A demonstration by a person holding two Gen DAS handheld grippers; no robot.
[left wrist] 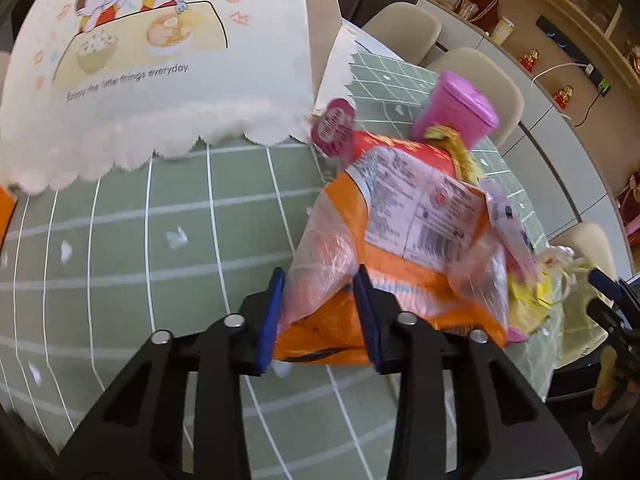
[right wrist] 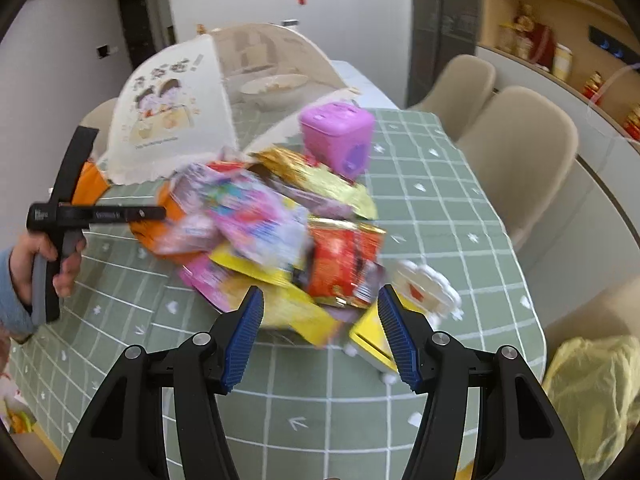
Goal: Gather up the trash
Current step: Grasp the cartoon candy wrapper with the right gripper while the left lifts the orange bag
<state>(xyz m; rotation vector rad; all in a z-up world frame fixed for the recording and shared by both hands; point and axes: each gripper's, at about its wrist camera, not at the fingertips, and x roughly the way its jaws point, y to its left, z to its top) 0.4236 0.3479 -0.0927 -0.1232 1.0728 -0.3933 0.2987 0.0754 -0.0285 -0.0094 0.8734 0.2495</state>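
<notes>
Two claws noted: our left claw (left wrist: 320, 316) pinches the orange snack bag (left wrist: 400, 240) for lifting beside the pink box (left wrist: 460, 112); our right claw (right wrist: 320, 336) gapes empty.

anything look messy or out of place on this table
Yes: a heap of snack wrappers is strewn over the green checked tablecloth beside a pink box. The left gripper has an orange packet between its pads.
</notes>
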